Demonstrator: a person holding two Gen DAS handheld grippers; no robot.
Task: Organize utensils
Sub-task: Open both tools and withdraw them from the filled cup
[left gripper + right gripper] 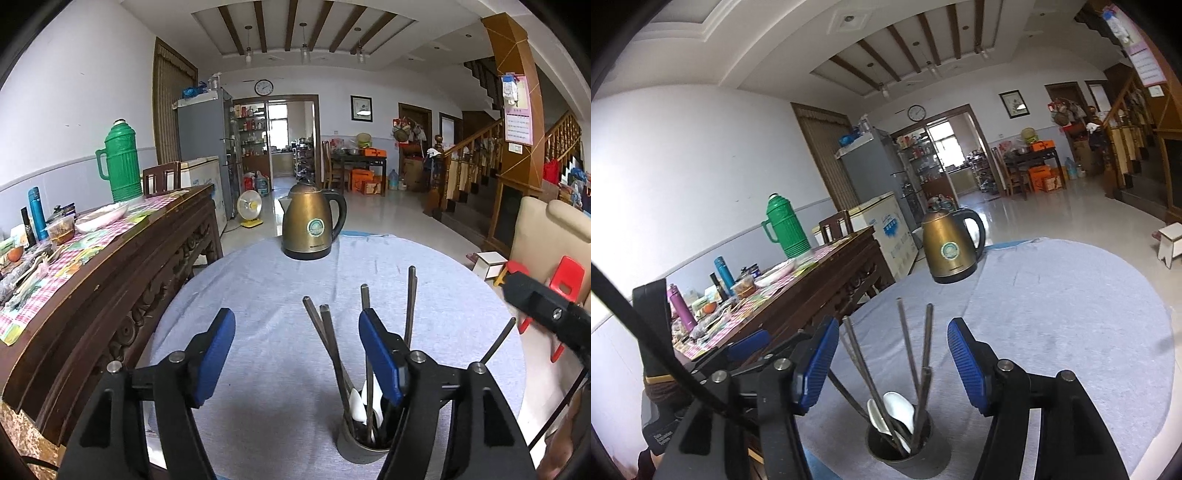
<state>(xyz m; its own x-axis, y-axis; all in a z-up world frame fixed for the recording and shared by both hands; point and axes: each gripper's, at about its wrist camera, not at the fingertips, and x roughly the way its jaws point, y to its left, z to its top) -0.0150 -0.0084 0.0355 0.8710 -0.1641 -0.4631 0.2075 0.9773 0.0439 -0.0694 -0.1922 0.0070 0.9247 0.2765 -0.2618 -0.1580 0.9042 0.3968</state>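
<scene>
On a round tabletop [280,280] draped in pale grey-blue cloth, a small dark metal cylindrical holder [910,452] is standing upright near the front edge, already carrying several long dark metal chopsticks [908,354] fanned outward and at least two white ceramic spoons [899,408]. Both tools are hovering just above it with nothing between their blue pads: the left tool [297,354] is standing spread wide, its right pad in front of the holder [364,445], while the right tool [892,363] is likewise spread, framing the chopsticks from above. No loose utensil is showing on the cloth in either view, though the near edge is hidden behind the tools, so a stray piece may be lying unseen.

Judging from this, the sorting step is looking all but finished, with the utensils gathered in the holder and both tools free of them. The next move is likely calling for lifting both tools straight up and back, clear of the leaning chopstick tips, so that no pad is snagging one and tipping the holder. A brass-coloured electric kettle [314,225] with a black handle is sitting well apart at the far edge.
</scene>
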